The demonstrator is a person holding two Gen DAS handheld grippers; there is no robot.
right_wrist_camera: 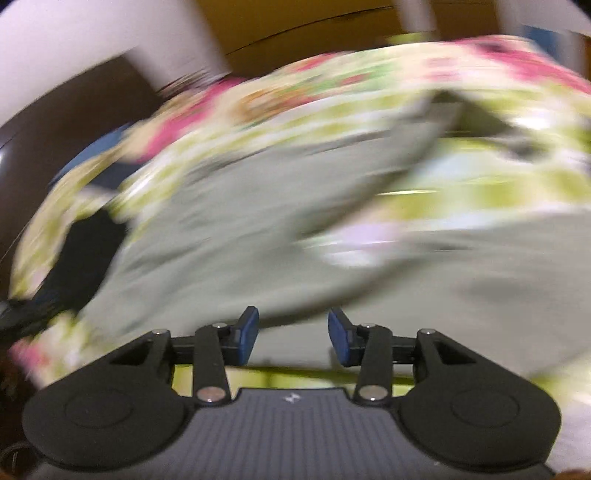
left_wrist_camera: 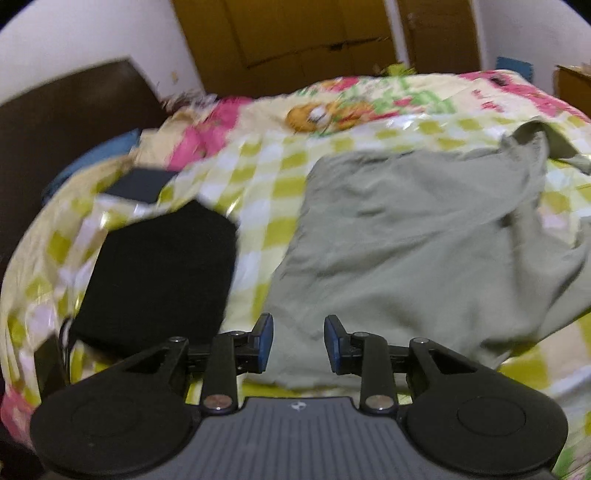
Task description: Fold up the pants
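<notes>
Grey-green pants lie spread and rumpled on a checked bedsheet. In the left wrist view my left gripper is open, its blue pads either side of the pants' near edge, holding nothing. In the right wrist view, heavily blurred, the pants fill the middle, and my right gripper is open just above their near part, empty. One pant part runs up to the far right.
A folded black garment lies left of the pants, with a dark flat item beyond it. A dark headboard stands at the left, wooden doors behind the bed, and a cardboard box at the far right.
</notes>
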